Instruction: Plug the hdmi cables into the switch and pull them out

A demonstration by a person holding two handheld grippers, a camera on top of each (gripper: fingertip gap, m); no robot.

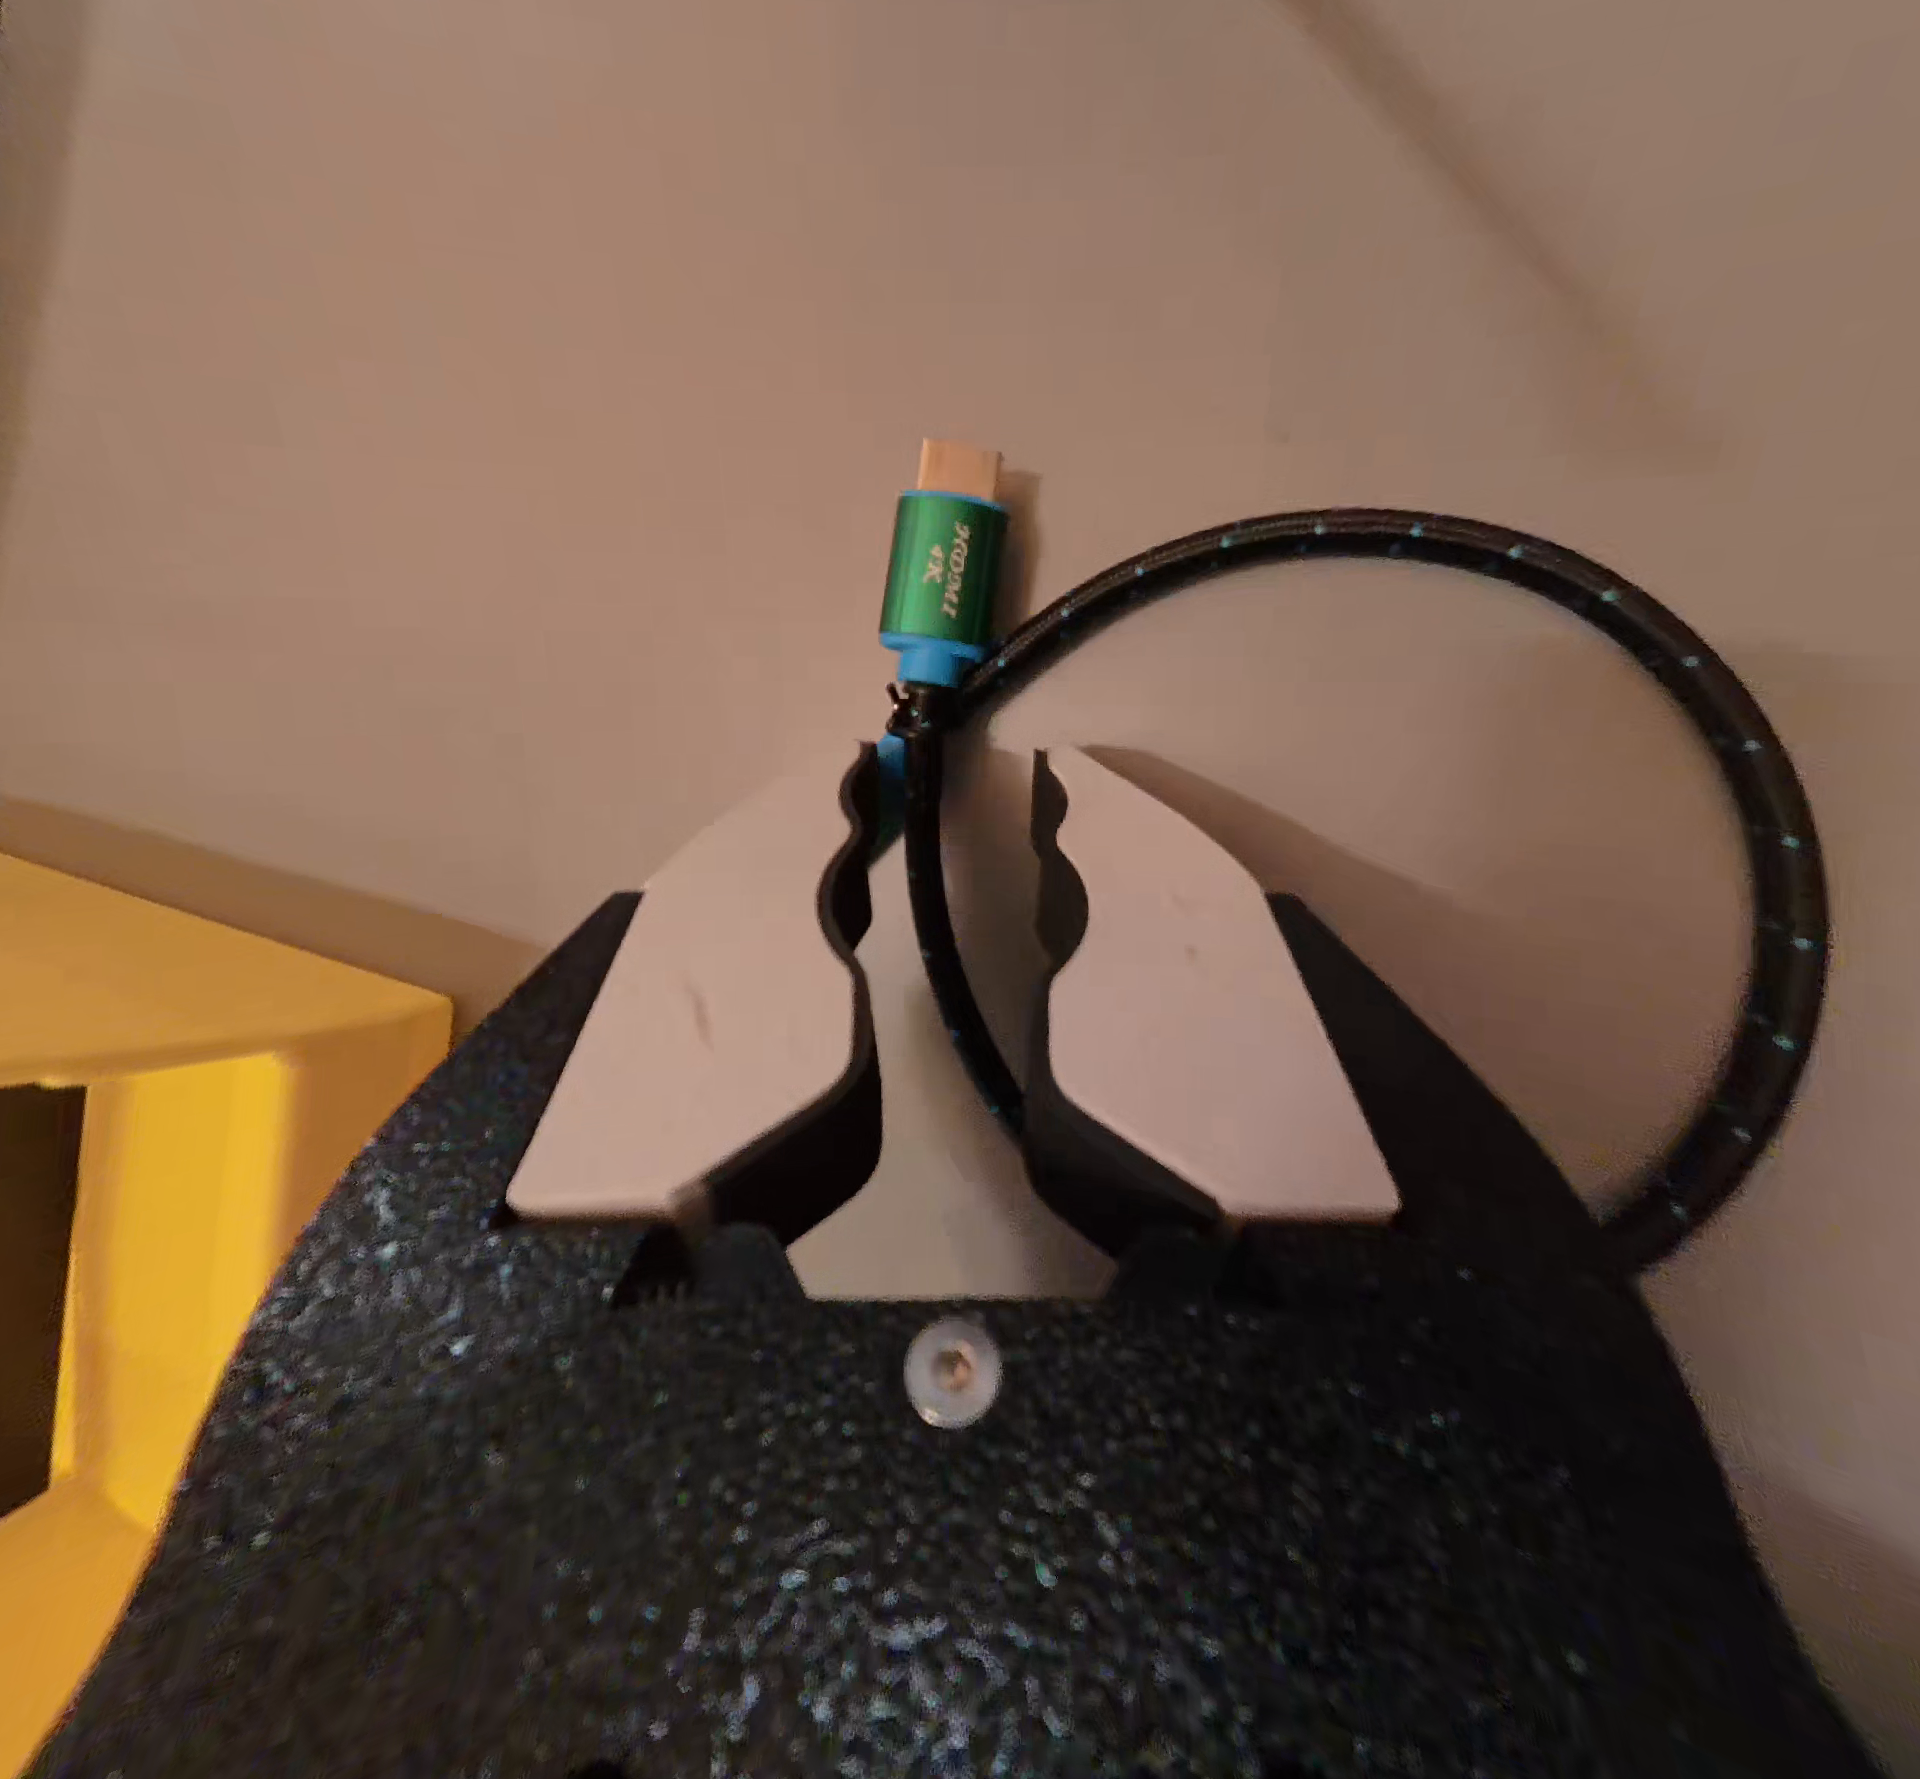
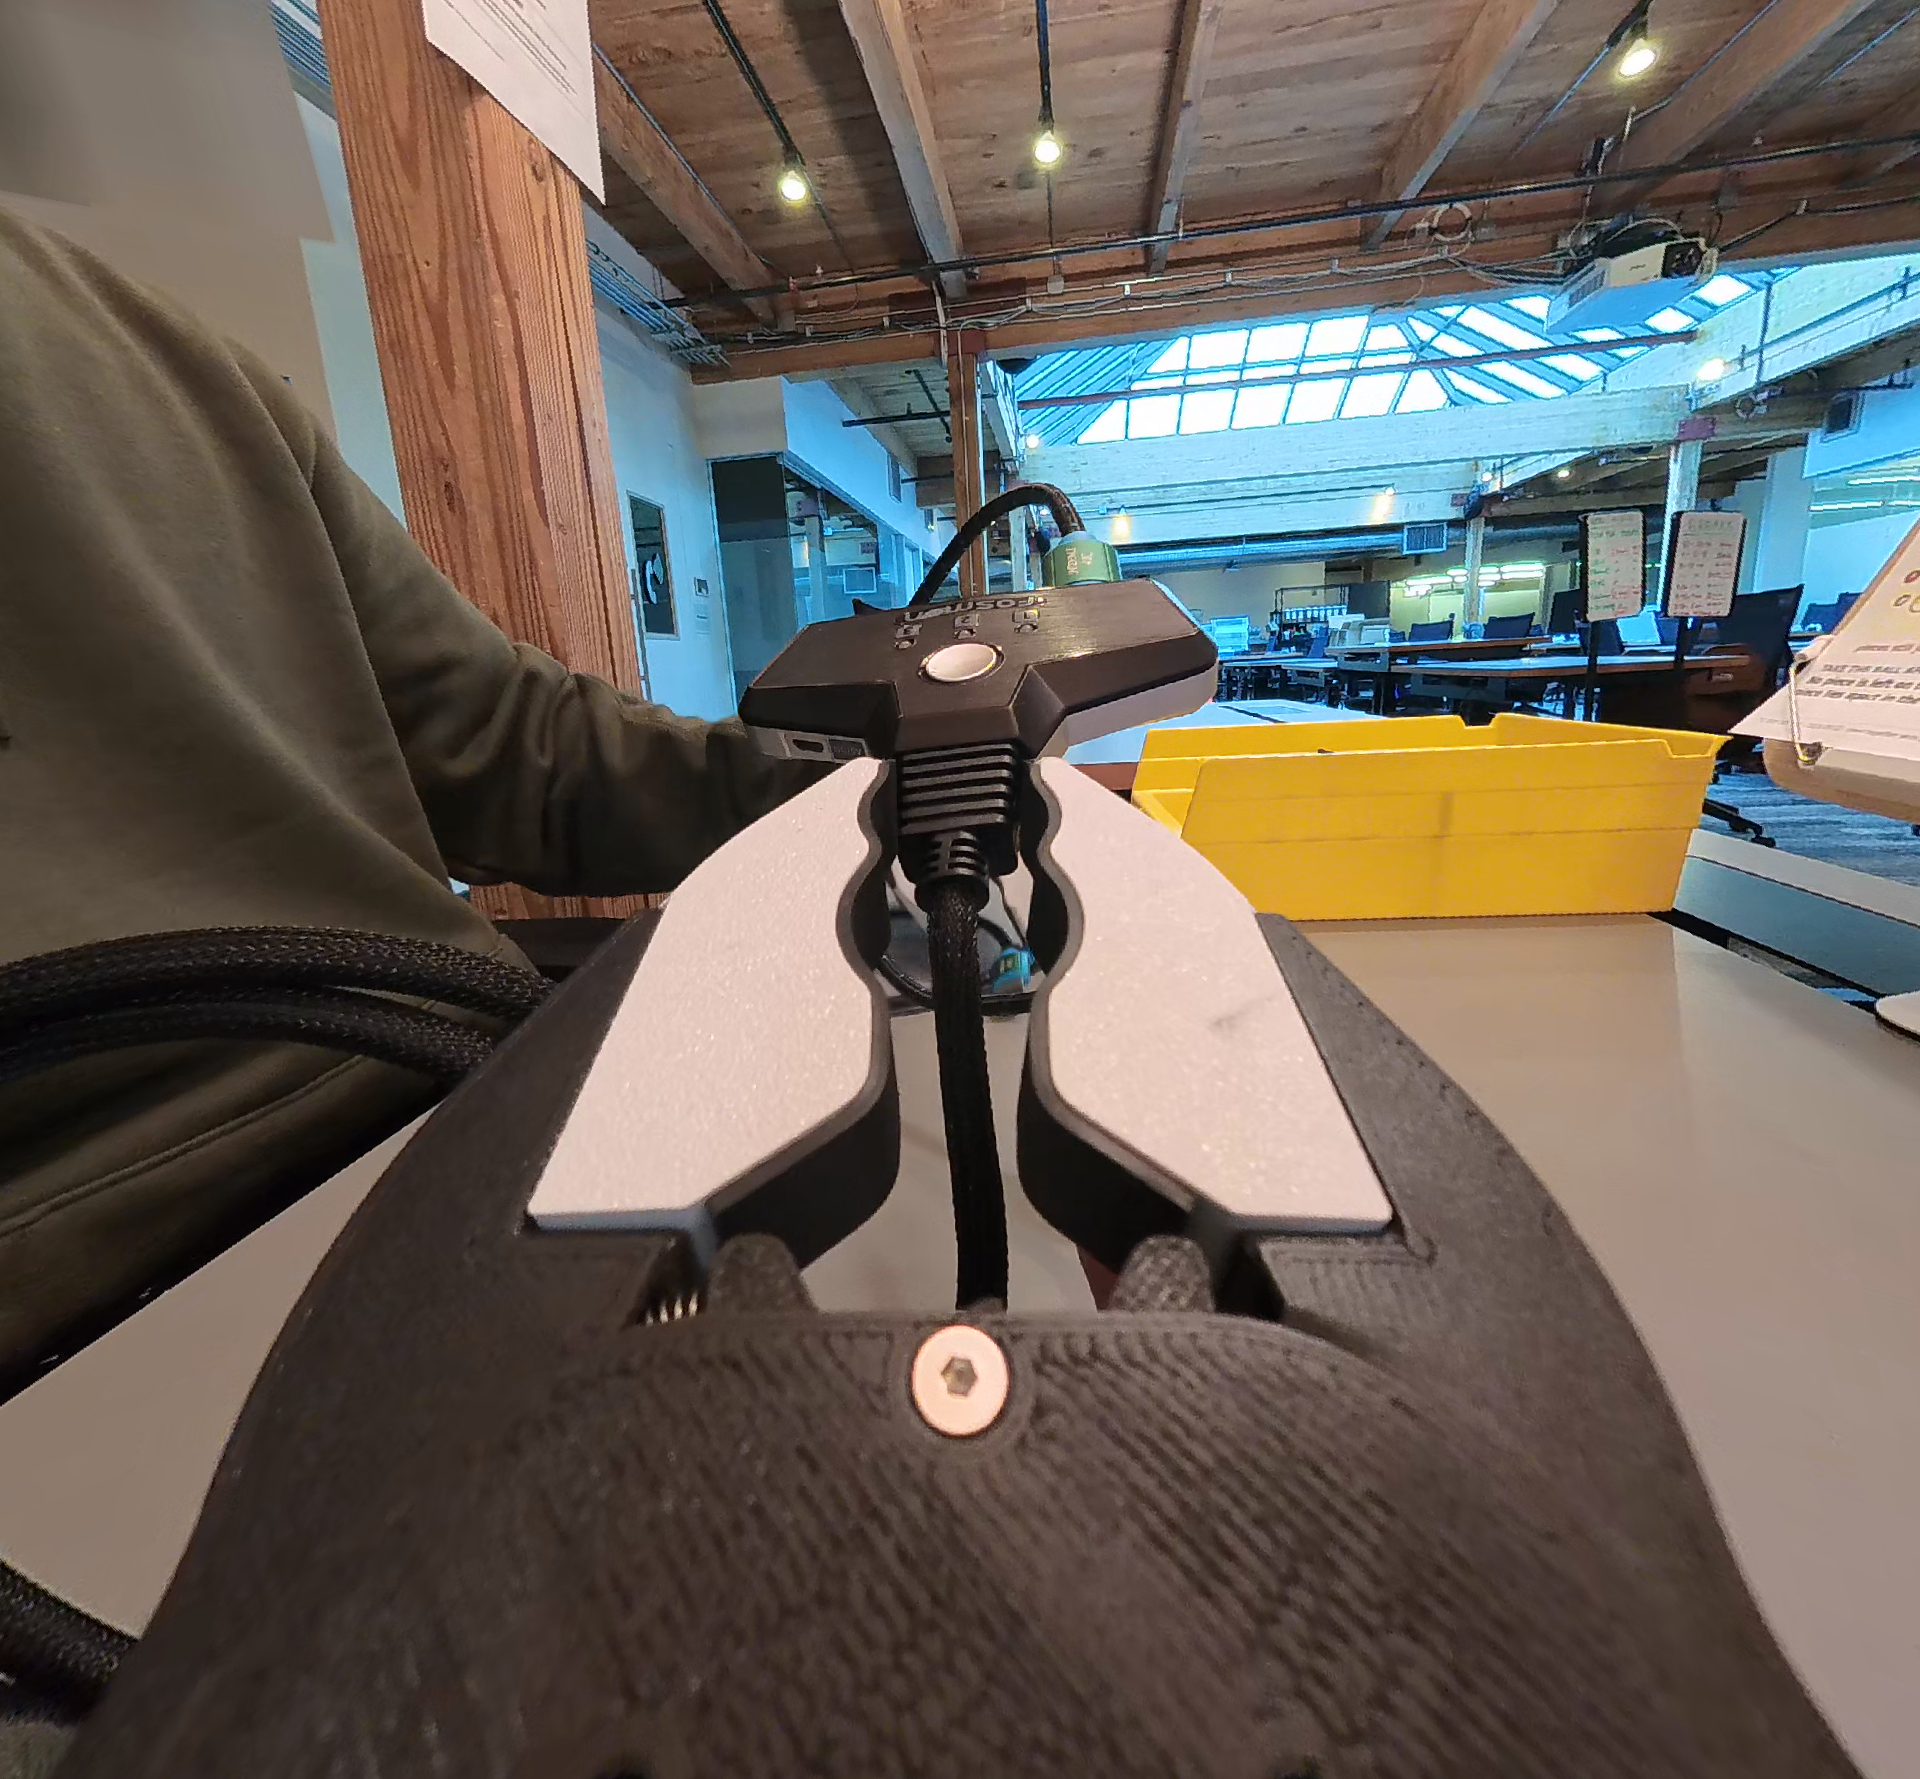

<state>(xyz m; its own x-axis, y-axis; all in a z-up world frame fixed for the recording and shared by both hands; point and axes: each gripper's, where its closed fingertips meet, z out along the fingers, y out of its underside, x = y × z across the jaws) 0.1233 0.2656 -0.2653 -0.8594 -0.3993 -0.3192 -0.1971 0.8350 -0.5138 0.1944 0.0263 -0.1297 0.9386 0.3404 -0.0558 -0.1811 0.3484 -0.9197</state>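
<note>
In the left wrist view a green HDMI plug [image 1: 940,576] with a gold tip lies on the pale table [image 1: 520,379]. Its black braided cable [image 1: 1756,846] loops right and runs back between my fingers. My left gripper [image 1: 951,758] is open just behind the plug, and the cable lies loose in the gap. In the right wrist view my right gripper [image 2: 958,773] is shut on the ribbed collar of the black switch [image 2: 977,680] and holds it above the table. A second green plug [image 2: 1081,560] sits in the switch's far side. The switch's own cable [image 2: 966,1054] runs back between the fingers.
A yellow bin [image 2: 1423,815] stands on the table right of the switch, and it also shows in the left wrist view [image 1: 156,1002]. A person's olive sleeve [image 2: 260,638] and a wooden post [image 2: 468,327] are on the left. A white stand [image 2: 1849,690] is at the far right.
</note>
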